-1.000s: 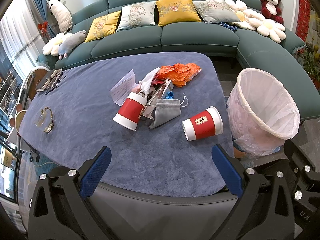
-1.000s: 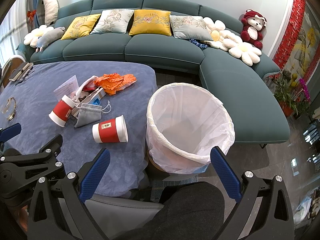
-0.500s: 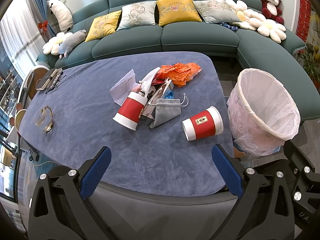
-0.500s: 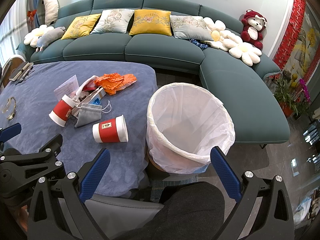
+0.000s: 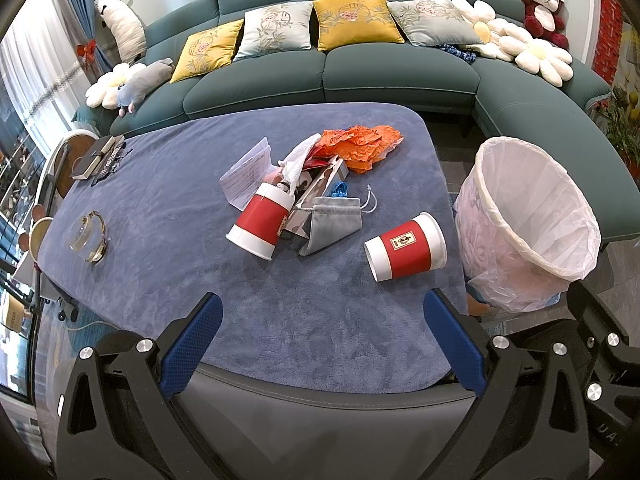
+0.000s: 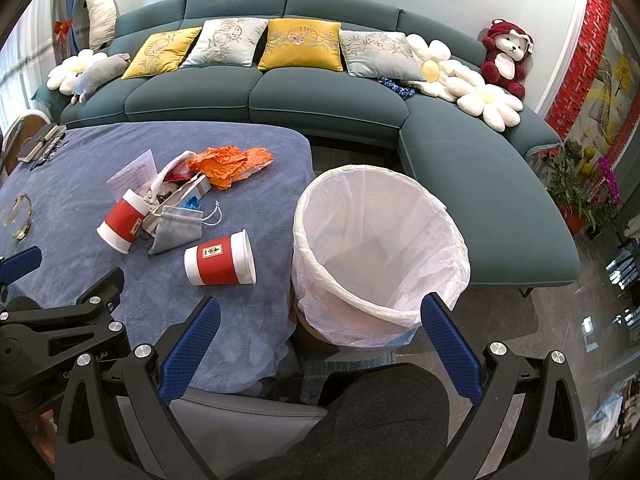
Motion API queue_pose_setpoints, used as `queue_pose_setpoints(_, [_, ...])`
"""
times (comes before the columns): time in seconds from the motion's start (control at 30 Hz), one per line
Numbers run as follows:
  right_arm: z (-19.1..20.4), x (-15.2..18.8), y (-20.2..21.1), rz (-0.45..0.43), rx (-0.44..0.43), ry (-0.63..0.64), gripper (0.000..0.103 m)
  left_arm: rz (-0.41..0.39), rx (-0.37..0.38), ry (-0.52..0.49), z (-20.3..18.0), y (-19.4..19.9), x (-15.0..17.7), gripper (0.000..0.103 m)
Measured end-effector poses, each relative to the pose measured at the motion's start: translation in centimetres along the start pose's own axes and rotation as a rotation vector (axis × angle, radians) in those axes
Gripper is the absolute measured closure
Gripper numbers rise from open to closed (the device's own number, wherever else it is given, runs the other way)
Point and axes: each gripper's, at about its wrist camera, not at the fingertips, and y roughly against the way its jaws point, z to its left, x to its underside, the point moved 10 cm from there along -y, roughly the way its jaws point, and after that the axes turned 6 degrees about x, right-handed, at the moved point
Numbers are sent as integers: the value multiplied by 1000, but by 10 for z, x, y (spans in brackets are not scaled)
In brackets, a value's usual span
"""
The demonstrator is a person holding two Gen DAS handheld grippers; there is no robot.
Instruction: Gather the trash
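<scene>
Trash lies on a blue-covered table [image 5: 160, 200]: a red and white paper cup [image 5: 406, 247] on its side near the right edge, a second red cup [image 5: 262, 226] tipped over, a grey drawstring pouch [image 5: 330, 222], orange crumpled wrapping [image 5: 360, 146], a white paper sheet [image 5: 246, 174] and a small open box [image 5: 320, 184]. A bin lined with a white bag [image 5: 528, 220] stands right of the table; it also shows in the right wrist view [image 6: 376, 248]. My left gripper [image 5: 322, 340] is open and empty over the table's near edge. My right gripper [image 6: 316, 344] is open and empty near the bin.
A teal corner sofa [image 5: 360, 76] with cushions and plush toys runs behind the table. A glass bangle [image 5: 90, 236] and a book with glasses [image 5: 98, 156] lie on the table's left side. A grey chair back [image 5: 320, 420] is below the grippers.
</scene>
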Motion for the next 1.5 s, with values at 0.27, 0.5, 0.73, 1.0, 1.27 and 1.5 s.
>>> queue_pose_setpoints(0.27, [-2, -1, 0, 5, -2, -2, 7, 13, 3, 15, 0, -5, 3, 7])
queue_pose_setpoints(0.5, [11, -3, -9, 14, -16, -1, 7, 33, 1, 36, 7, -14, 1, 7])
queue_pose_setpoints(0.73, [32, -6, -28, 19, -54, 8, 7, 56, -21, 72, 27, -33, 0, 7])
queue_pose_setpoints(1.0, [75, -16, -58, 28, -116, 56, 7, 87, -50, 134, 62, -65, -6, 7])
queue_pose_setpoints(1.27, [118, -29, -95, 45, -151, 99, 7, 123, -68, 188, 92, -103, -11, 7])
queue_pose_setpoints(1.5, [144, -35, -123, 61, -171, 122, 7, 143, -59, 214, 105, -134, -19, 7])
